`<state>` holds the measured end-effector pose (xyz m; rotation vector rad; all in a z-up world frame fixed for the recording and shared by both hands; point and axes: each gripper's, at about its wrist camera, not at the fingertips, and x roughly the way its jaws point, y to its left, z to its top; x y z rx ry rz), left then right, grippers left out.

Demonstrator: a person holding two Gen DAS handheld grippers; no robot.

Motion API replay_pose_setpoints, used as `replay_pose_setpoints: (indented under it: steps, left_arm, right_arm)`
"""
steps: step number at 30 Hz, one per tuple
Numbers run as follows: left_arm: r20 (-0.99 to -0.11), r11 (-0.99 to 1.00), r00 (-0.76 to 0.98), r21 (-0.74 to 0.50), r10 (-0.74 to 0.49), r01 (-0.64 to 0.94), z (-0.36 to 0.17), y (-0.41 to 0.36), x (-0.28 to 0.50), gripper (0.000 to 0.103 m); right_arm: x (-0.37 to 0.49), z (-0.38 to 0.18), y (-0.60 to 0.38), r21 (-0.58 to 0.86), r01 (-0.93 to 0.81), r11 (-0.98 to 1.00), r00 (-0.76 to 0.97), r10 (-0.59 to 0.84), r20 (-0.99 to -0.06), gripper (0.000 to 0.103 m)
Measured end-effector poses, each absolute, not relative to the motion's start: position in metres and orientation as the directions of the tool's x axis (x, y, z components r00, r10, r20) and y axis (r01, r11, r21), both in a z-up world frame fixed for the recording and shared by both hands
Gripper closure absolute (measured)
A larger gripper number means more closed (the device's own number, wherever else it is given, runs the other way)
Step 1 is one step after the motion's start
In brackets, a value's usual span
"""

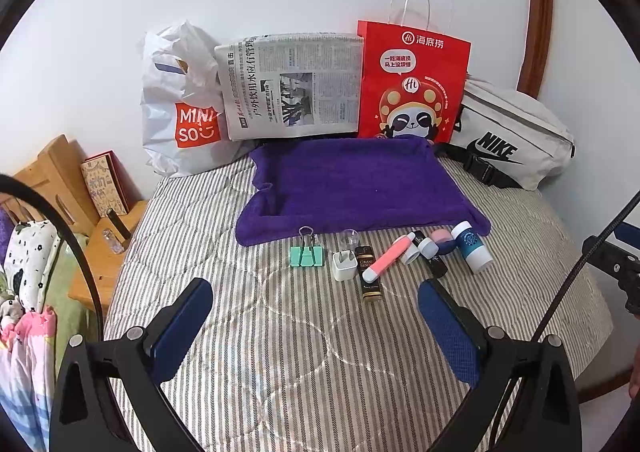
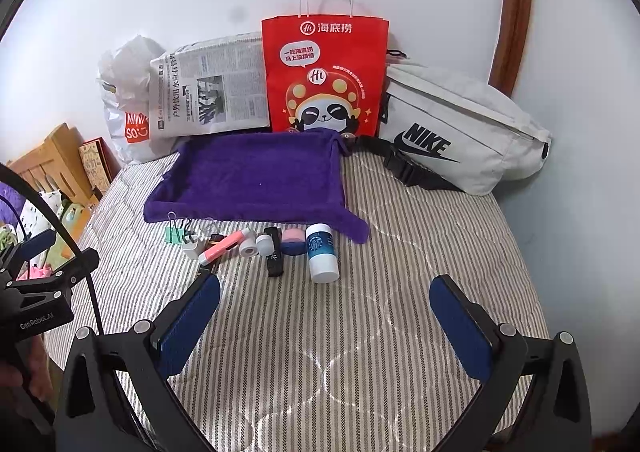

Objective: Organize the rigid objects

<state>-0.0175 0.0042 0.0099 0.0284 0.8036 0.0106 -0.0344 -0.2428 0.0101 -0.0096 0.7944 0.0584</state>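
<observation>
Nothing is picked up yet: both the left gripper (image 1: 316, 316) and right gripper (image 2: 326, 316) hover spread and empty over the bed (image 2: 360, 352). Next likely calls for reaching the far row, perhaps the glue stick (image 2: 322, 252), beside the purple tray (image 2: 256, 176).

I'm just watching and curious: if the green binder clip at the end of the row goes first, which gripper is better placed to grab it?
Probably the left gripper. The green binder clip lies just ahead of its open fingers, while from the right gripper it sits far off to the left, beyond the white charger plug.
</observation>
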Motion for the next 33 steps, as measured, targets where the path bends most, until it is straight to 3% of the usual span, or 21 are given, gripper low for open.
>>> replay_pose_setpoints:
  steps: [20, 33]
  left_arm:
    - [-0.74, 1.0, 0.672, 0.023, 0.016, 0.001, 0.001, 0.012, -0.001, 0.0]
    - [-0.796, 0.999, 0.605, -0.001, 0.024, -0.04, -0.054, 0.039, 0.046, 0.0]
  right_arm:
    - [-0.019, 0.003, -0.242, 0.035, -0.061, 0.998, 0.685, 0.067, -0.726, 0.0]
    - [0.023, -0.038, -0.26, 0.07, -0.028, 0.997, 0.62, 0.073, -0.781, 0.0]
